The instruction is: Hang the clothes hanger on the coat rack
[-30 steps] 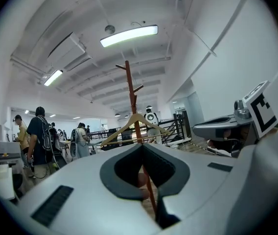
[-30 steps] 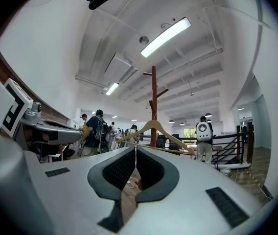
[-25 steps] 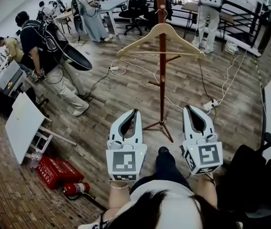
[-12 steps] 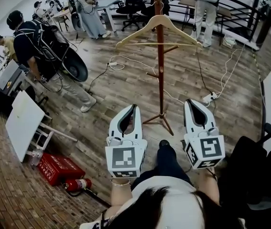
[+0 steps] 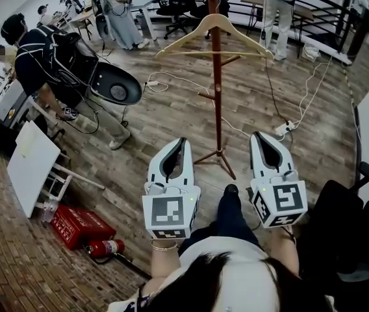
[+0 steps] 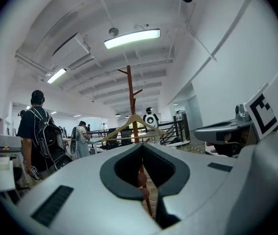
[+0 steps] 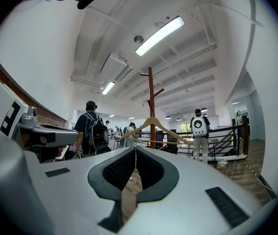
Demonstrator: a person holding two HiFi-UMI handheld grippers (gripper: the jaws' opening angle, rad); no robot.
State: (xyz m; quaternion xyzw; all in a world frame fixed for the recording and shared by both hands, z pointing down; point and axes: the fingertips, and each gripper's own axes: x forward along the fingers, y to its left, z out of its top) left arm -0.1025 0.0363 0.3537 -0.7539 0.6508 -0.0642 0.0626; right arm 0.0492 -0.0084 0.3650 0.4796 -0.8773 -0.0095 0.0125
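- Head view, nearest the person: the white left gripper [image 5: 179, 142] and the white right gripper [image 5: 257, 136] are held side by side, each with its jaws closed together and nothing between them.
- Just beyond and between them, the reddish-brown wooden coat rack [image 5: 217, 103] stands on the wooden plank floor [image 5: 158, 122].
- Higher on its pole hangs the pale wooden clothes hanger [image 5: 191, 34], well apart from both grippers.
- Farther left stands a person with a black backpack [image 5: 48, 51].

The head view's top edge cuts off the coat rack [image 5: 216, 96] — upper pegs unseen. The hook of the clothes hanger [image 5: 186, 36] is too small to tell there.
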